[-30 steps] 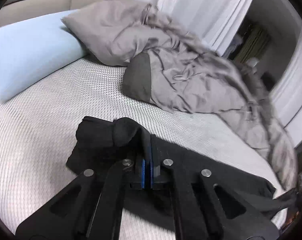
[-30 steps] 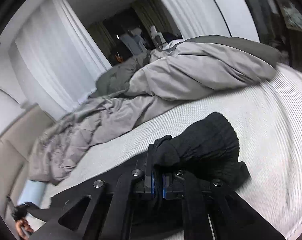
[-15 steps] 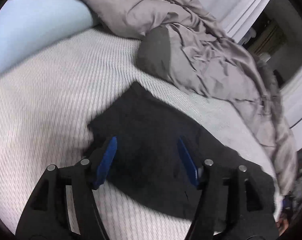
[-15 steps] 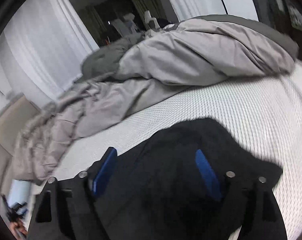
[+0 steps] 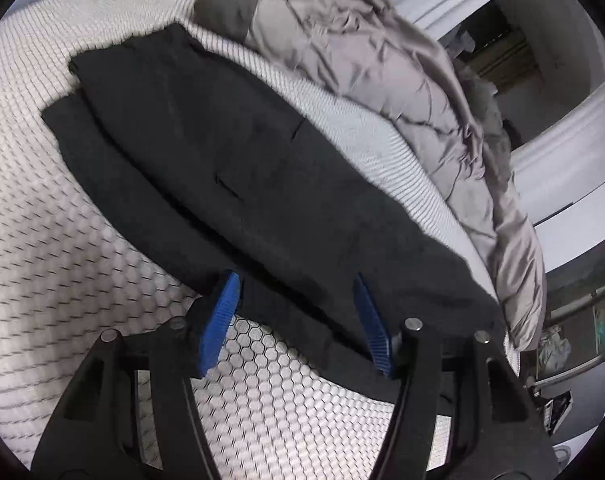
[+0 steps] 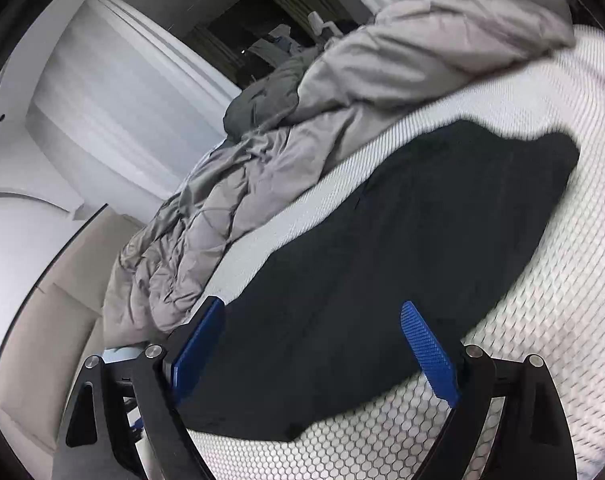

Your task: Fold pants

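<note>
Two wrist views of a pair of black pants (image 5: 262,184) lying flat on a bed mattress (image 5: 62,280) with a white honeycomb-textured cover. The garment is lying doubled lengthwise, one leg apparently stacked on the other, its long axis running away ahead of both sets of jaws; this flat, narrowed layout is probably preparing it for a crosswise fold. A rumpled grey duvet (image 5: 382,60) is sitting beyond the pants, well clear of the working area.

Left gripper (image 5: 298,320): the jaws are standing moderately apart and closing slightly at this moment. The near edge of the pants is lying between the blue pads (image 5: 218,320), but they are not pressing on it, so nothing is being held.

Right gripper (image 6: 314,354): the jaws are standing wide and opening a little further. The pants (image 6: 422,240) are spreading out ahead of and between the pads (image 6: 430,348), again without being pinched. Both grippers are hovering just over the near edge.
</note>
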Available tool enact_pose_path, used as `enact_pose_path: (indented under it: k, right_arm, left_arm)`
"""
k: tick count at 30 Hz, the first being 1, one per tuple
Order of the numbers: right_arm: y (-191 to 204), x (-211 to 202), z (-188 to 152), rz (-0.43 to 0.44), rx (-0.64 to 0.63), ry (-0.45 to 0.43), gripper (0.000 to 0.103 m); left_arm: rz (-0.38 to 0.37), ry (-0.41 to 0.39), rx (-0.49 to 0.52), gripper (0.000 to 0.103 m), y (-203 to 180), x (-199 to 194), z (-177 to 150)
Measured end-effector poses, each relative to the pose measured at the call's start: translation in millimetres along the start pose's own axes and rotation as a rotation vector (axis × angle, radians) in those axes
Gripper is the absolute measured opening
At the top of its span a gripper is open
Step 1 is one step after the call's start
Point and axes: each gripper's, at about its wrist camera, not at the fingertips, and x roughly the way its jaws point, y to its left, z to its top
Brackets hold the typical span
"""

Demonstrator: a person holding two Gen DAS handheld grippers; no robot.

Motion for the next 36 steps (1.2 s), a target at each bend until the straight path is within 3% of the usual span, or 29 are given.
enact_pose_path:
  k: [2,4,7,9,11,16,19,20,23,24,27,30,34,35,36]
  right_arm:
    - [-4.3,10.8,-3.7,-0.041,-0.012,0.054,0.091]
    - [-7.3,17.5,-2.9,-0.025,-0.009,0.085,0.091]
    - [-4.9,23.0,2.4,-0.053,-0.035,0.078,0.091]
    - [-1.9,28.3,2.9,-0.079,-0.057,0.083,0.091]
    - [-3.4,36.0,1.8,-0.093,-0.054,0.1,0.091]
    - [-25.1,39.0,6.3,-0.112,-0.001,0.123,0.091]
    - [-29.8,37.7,6.4,-0.123,0.003,0.121,0.091]
    - [-30.8,37.1,6.8,-0.124,0.006,0.119,0.091]
    - [-35.1,30.6,7.9,-0.114,0.033,0.104,0.091]
    - [-36.5,28.4,9.3,-0.105,0.043,0.099,0.091]
    - [-44.2,19.3,12.5,-0.117,0.05,0.078,0.091]
    - [-57.5,11.9,14.3,-0.127,0.072,0.076,0.091]
    - [-76.5,2.7,20.8,-0.111,0.13,0.065,0.091]
    - [-80.1,1.2,22.5,-0.114,0.138,0.059,0.091]
    - [-84.2,-0.2,24.9,-0.117,0.151,0.053,0.091]
  left_arm:
    - [0.02,-0.009,-0.018,0.053,5.3,9.6,-7.7]
    - [0.039,-0.016,-0.005,0.051,-3.5,20.1,-3.6]
    - [0.066,-0.062,0.029,0.034,-14.3,23.9,3.0]
    - [0.092,-0.065,0.055,0.006,-21.7,34.4,5.7]
    - [0.117,-0.045,0.077,0.002,-22.9,41.3,5.0]
    - [0.116,-0.033,0.093,0.003,9.4,11.1,-16.8]
    - [0.118,-0.01,0.117,0.005,12.2,12.3,-18.0]
    - [0.109,-0.007,0.121,0.012,11.1,9.4,-17.5]
    - [0.093,-0.023,0.112,0.056,14.7,-10.6,-17.9]
    - [0.081,-0.05,0.077,0.062,21.0,-20.5,-18.0]
    - [0.057,-0.041,-0.001,0.062,40.1,-28.5,-13.9]
    - [0.053,-0.005,-0.072,0.062,55.6,-12.0,-4.6]
    - [0.014,-0.026,-0.098,0.062,59.3,0.0,12.4]
    - [0.011,-0.035,-0.113,0.06,60.7,3.3,15.8]
    - [0.017,-0.054,-0.129,0.046,62.4,5.9,19.6]
